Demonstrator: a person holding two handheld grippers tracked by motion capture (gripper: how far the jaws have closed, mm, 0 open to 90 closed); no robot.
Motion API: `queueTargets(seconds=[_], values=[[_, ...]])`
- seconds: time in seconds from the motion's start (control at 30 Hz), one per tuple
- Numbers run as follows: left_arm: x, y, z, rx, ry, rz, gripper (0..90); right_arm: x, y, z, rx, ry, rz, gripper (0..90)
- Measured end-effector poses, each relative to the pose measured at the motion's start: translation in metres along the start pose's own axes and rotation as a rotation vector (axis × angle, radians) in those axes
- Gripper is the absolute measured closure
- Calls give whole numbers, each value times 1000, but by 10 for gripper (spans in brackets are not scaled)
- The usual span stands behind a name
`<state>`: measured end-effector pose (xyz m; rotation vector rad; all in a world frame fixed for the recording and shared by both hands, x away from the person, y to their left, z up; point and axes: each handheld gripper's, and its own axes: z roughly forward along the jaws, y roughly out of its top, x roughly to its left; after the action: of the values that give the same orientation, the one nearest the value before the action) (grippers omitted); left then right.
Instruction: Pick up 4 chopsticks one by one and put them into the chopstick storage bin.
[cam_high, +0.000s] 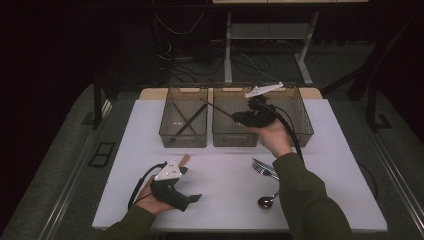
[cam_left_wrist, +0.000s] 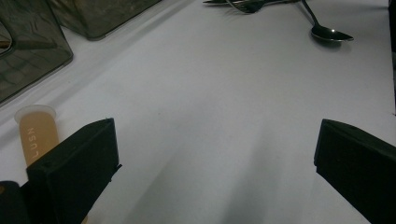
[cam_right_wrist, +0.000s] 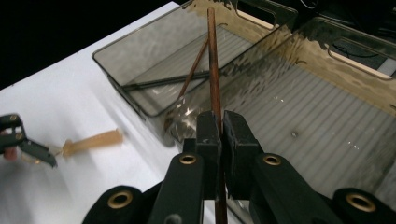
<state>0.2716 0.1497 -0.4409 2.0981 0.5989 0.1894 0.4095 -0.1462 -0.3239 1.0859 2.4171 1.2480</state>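
Right tool (cam_right_wrist: 220, 140) clenched on chopstick (cam_right_wrist: 213, 60), stick pointing ahead over left bin (cam_right_wrist: 140, 65); hand (cam_high: 272, 135) raised above middle bin (cam_high: 235, 135).

A lab or recording studio is suggested rather than a home. A white table (cam_high: 150, 150) is set on dark carpet, with black surroundings left unlit. Beyond the right gripper (cam_high: 252, 116), cables (cam_high: 180, 65) are seen trailing over the floor beside the metal legs (cam_high: 228, 50) of a stand. Three smoked plastic bins (cam_high: 184, 117) are lined up just ahead of that gripper, and cutlery (cam_high: 264, 170) is laid out near the left gripper (cam_high: 192, 199), as for a staged trial.
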Motion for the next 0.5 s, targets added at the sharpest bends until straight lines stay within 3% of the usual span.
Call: queueTargets(seconds=[0.5], values=[[0,1,0,-2,-7,15,0,14,38,56,22,-19,-1,857]])
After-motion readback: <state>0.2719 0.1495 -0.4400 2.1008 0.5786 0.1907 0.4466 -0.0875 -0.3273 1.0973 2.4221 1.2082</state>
